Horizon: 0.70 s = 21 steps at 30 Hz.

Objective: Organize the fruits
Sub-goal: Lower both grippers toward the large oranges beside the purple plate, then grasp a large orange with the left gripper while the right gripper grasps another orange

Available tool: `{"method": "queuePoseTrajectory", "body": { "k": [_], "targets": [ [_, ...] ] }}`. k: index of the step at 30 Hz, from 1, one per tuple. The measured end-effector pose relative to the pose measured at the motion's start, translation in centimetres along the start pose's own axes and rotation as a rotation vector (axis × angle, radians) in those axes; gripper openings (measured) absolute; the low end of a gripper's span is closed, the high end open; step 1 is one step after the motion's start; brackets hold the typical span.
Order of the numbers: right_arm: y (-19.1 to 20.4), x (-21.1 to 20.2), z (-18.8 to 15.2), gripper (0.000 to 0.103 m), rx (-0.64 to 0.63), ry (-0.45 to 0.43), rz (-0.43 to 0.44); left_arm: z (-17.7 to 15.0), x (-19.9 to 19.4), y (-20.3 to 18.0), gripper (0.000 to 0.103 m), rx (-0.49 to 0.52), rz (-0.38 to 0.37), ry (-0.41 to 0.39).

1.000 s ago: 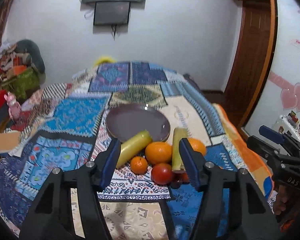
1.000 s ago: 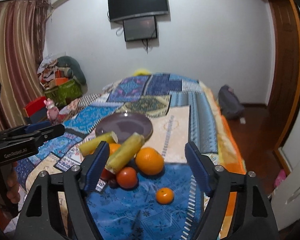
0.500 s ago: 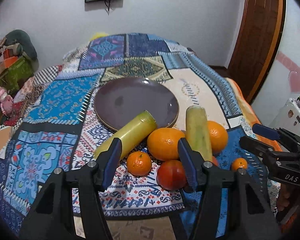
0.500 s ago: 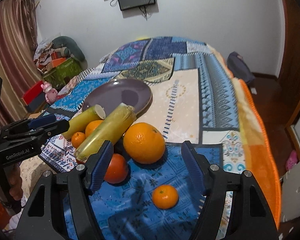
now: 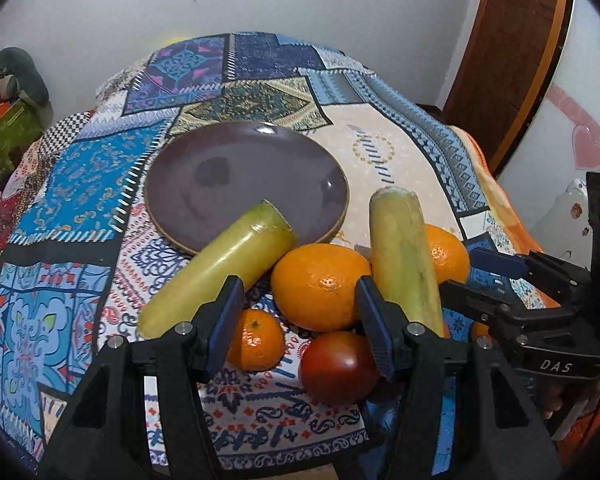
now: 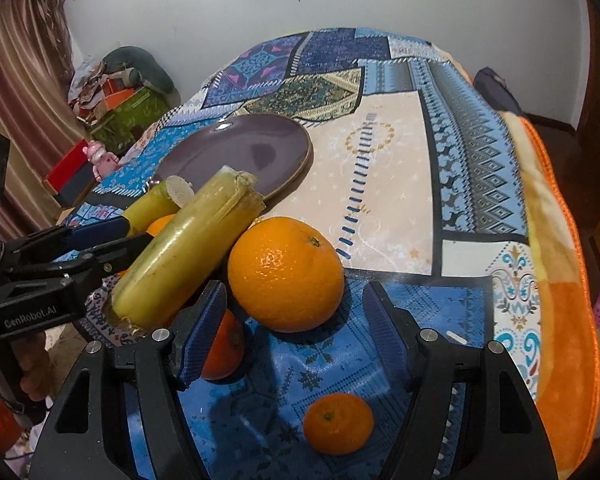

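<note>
An empty purple plate (image 5: pixel 204 176) lies on the patchwork bedspread; it also shows in the right wrist view (image 6: pixel 220 152). In front of it lie two yellow-green cane pieces (image 5: pixel 220 268) (image 5: pixel 404 256), two big oranges (image 5: pixel 320 284) (image 5: pixel 448 252), a small mandarin (image 5: pixel 260 340) and a red tomato (image 5: pixel 336 364). My left gripper (image 5: pixel 300 328) is open just above the mandarin, big orange and tomato. My right gripper (image 6: pixel 296 324) is open with a big orange (image 6: pixel 286 274) just beyond its fingertips. Another mandarin (image 6: pixel 338 424) lies beneath it.
The bedspread's orange edge (image 6: pixel 560 300) drops off at the right. A wooden door (image 5: pixel 508 40) stands at the right wall. Boxes and clutter (image 6: pixel 120 96) sit on the floor at the left. The other gripper shows in each view (image 5: pixel 540 320) (image 6: pixel 40 280).
Both grippers have moved forward and down toward the fruit pile, which now looks much larger. Both stay open. No fruit has moved.
</note>
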State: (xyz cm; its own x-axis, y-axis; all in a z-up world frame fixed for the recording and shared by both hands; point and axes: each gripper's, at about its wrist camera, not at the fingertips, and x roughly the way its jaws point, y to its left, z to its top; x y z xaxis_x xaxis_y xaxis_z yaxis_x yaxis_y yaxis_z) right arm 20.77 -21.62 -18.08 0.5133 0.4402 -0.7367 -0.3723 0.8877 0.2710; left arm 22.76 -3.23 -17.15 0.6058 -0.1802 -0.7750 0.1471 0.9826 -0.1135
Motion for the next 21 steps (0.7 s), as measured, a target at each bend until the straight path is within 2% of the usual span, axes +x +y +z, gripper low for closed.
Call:
{"method": "queuePoseTrajectory", "body": {
  "k": [4, 8, 12, 16, 21],
  "targets": [
    [-0.1, 0.8, 0.3, 0.068, 0.026, 0.019, 0.029, 0.1, 0.3, -0.1, 0.058, 0.0, -0.025, 0.006],
    [0.1, 1.6, 0.6, 0.067, 0.009, 0.033, 0.01, 0.3, 0.5, -0.3, 0.058, 0.017, -0.03, 0.013],
    [-0.5, 2.0, 0.7, 0.067, 0.024, 0.047, 0.027, 0.4, 0.8, -0.1, 0.058, 0.004, -0.049, 0.021],
    [-0.6, 1.9, 0.7, 0.063, 0.025, 0.042, 0.033, 0.3, 0.9, -0.1, 0.057, 0.002, -0.06, 0.029],
    [-0.7, 1.0, 0.6, 0.062, 0.012, 0.033, -0.009, 0.3, 1.4, -0.4, 0.057, 0.01, -0.072, 0.052]
  ]
}}
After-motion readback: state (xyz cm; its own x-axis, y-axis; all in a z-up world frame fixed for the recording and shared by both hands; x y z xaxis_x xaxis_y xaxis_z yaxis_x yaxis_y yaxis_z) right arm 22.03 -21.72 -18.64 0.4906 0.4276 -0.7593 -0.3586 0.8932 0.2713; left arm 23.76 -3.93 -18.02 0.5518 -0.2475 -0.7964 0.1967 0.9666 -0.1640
